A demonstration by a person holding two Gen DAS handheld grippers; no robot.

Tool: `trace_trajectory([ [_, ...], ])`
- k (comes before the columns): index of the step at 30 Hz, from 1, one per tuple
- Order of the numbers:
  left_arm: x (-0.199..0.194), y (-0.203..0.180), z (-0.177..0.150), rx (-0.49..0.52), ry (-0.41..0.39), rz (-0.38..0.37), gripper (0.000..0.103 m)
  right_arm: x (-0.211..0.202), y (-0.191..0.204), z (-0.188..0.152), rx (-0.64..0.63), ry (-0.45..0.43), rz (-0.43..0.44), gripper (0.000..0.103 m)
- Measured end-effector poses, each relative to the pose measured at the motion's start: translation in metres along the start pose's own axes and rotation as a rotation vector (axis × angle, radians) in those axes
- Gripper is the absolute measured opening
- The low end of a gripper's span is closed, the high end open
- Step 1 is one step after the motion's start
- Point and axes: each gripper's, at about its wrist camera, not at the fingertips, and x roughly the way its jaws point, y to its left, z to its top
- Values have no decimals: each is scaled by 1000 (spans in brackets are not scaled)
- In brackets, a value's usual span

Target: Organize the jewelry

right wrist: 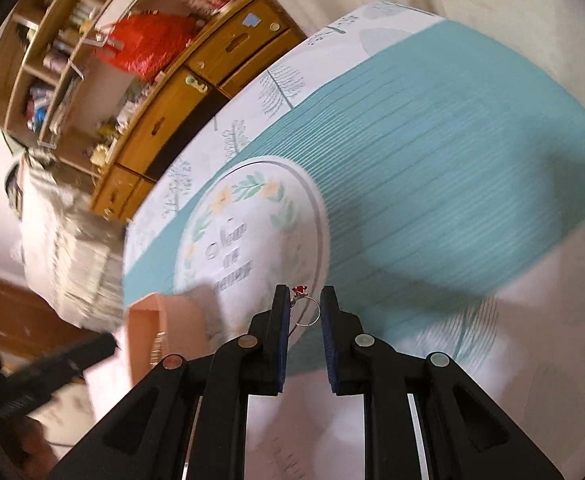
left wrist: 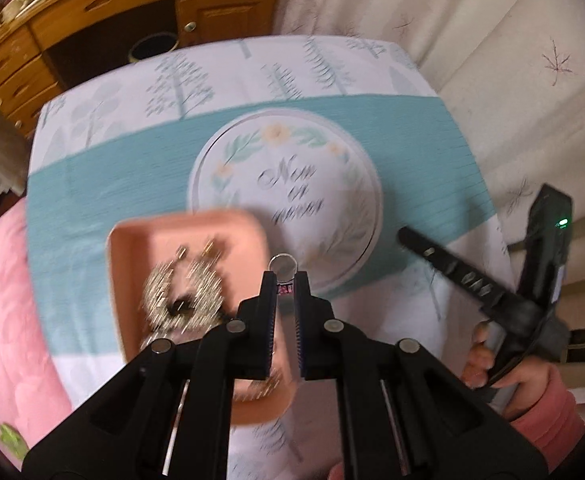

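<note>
My left gripper is shut on a thin silver ring; a red stone shows low between the tips. It hovers over the near rim of a pink tray that holds a glittering heap of jewelry. Behind the tray stands a round white tin with a flower wreath and script on its lid. My right gripper is shut on a second silver ring topped with a red stone, above the tin's near edge. From the left wrist it shows as a black gripper held in a hand at the right.
A teal and white tree-print cloth covers the table. Wooden drawers and a dark bin stand beyond its far edge. A pink quilt lies at the left, a pale curtain at the right. Cluttered shelves hold a red bag.
</note>
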Motion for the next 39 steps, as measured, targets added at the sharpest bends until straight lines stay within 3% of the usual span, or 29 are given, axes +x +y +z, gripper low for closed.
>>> trace_trajectory([
  [9,-22,42,-43,9,29,7,6,-29,29,-55,122,-9,119,14],
  [17,-33,61,-56,94,25,-9,6,-41,83,-116,102,-18,206,15],
  [23,-33,71,-61,162,43,-9,7,-36,133,-151,4,-32,147,16],
  [24,-33,73,-61,164,51,-3,7,-35,139,-154,0,-33,118,22],
  [25,-32,76,-62,158,61,4,7,-35,145,-158,1,-34,81,37],
  [28,-32,85,-67,145,81,14,12,-41,153,-166,-5,-60,79,43],
  [30,-33,91,-73,131,87,31,41,-44,154,-167,-22,-62,61,45],
  [31,-35,94,-77,119,83,37,65,-45,154,-167,-25,-55,39,54],
  [32,-38,97,-82,99,68,41,73,-45,151,-164,-28,-47,21,60],
  [34,-40,103,-91,69,60,47,73,-45,146,-165,-32,-23,-21,80],
  [36,-39,105,-103,38,86,41,73,-48,138,-170,-33,-3,-58,91],
  [39,-34,104,-123,5,127,45,73,-47,122,-175,-65,23,-142,93],
])
